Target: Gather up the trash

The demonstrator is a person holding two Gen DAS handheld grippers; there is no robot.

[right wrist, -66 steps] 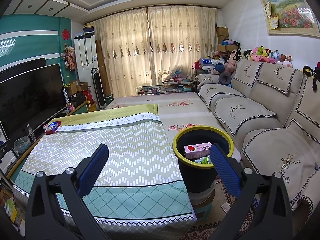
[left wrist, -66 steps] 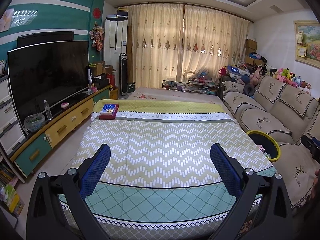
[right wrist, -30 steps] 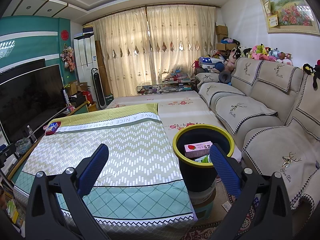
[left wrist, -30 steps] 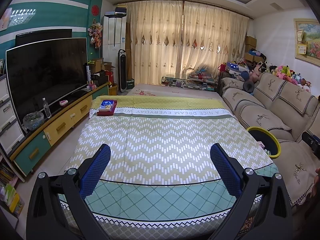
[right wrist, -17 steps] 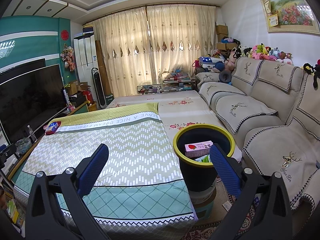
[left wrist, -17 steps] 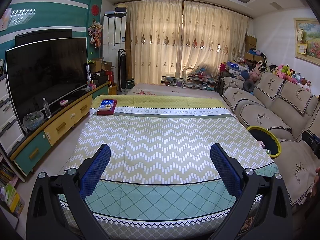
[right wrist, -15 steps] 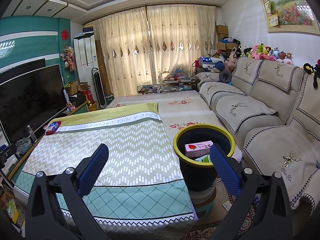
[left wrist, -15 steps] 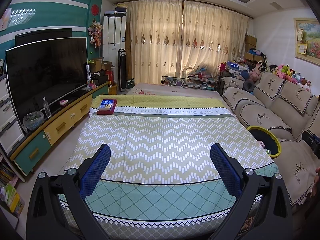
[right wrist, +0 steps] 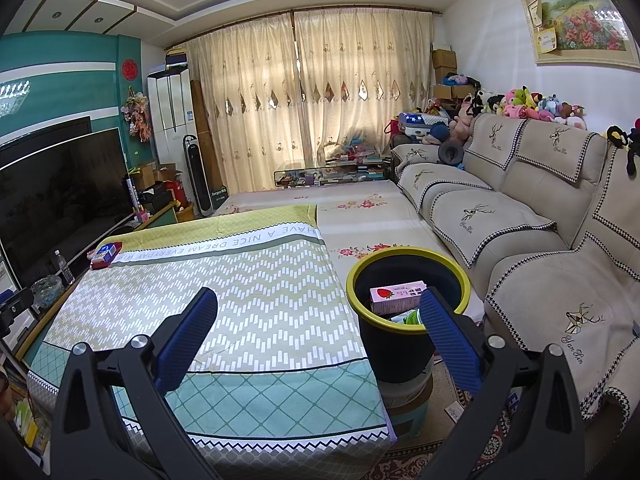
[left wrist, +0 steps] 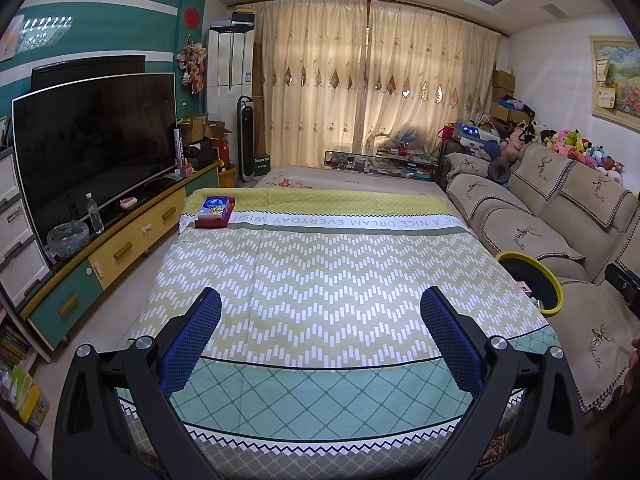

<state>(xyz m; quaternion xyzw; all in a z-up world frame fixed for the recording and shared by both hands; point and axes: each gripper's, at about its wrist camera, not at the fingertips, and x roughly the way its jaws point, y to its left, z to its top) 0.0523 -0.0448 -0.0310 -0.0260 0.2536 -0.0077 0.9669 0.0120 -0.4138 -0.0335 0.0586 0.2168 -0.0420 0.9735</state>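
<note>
Cloth-covered table [left wrist: 320, 280] at centre; tissue box [left wrist: 215, 211] on its far left corner. Television [left wrist: 92, 148] at left, sofa [left wrist: 560, 216] at right. Bin [right wrist: 404, 320] between table and sofa, carton [right wrist: 396, 294] inside.

Curtained window [left wrist: 372, 92], beige sofa [right wrist: 520, 208], TV [left wrist: 92, 144].

A low counter [left wrist: 332, 280] draped in a green-and-white chevron-patterned cloth [left wrist: 320, 380] carries only a flat red-and-blue box [left wrist: 215, 211] at its far left corner; the rest lies bare.
</note>
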